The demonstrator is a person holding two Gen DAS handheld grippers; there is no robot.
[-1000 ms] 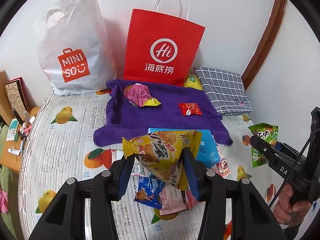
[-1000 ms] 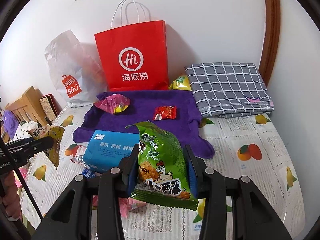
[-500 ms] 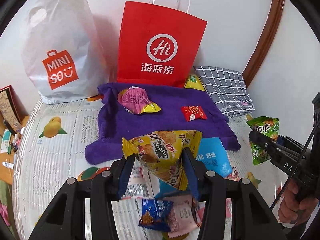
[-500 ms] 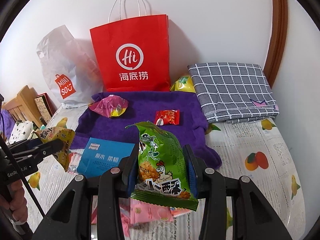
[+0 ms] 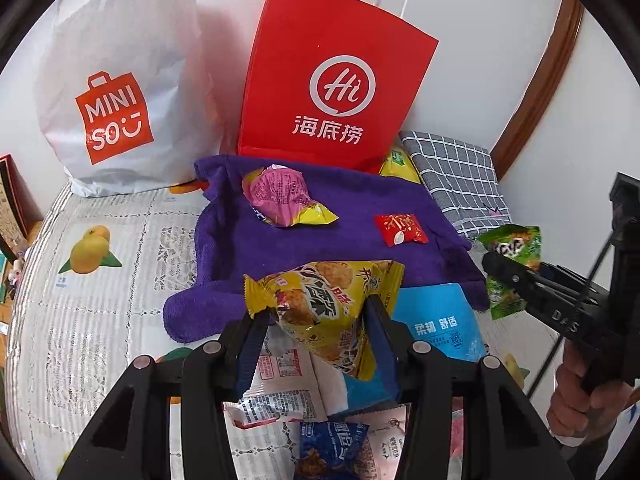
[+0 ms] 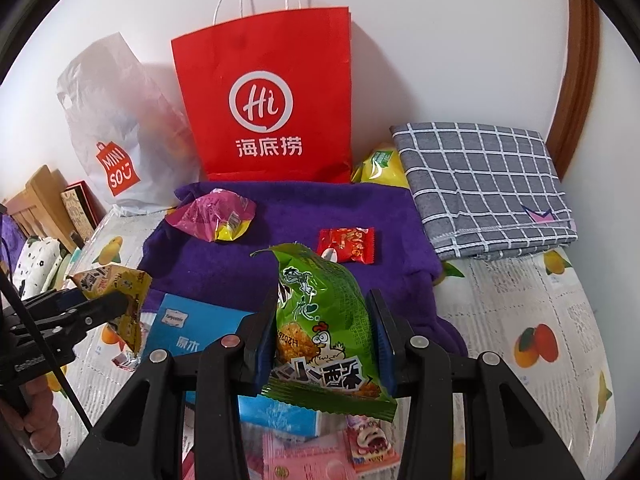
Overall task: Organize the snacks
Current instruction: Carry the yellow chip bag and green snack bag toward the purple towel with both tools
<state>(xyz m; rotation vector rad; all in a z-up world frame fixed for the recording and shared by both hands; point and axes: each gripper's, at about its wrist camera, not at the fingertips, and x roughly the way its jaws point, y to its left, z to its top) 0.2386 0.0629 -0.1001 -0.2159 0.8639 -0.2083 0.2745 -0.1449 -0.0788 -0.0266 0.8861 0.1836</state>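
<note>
Yellow snack packet (image 5: 320,312) pinched in left hand-held gripper (image 5: 318,344), green snack packet (image 6: 324,328) pinched in right hand-held gripper (image 6: 324,344)

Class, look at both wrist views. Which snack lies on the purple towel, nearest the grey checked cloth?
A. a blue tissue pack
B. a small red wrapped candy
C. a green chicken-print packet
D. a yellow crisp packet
B: the small red candy lies on the purple towel, toward the grey checked cloth; the green packet is clamped in the right gripper.
</note>
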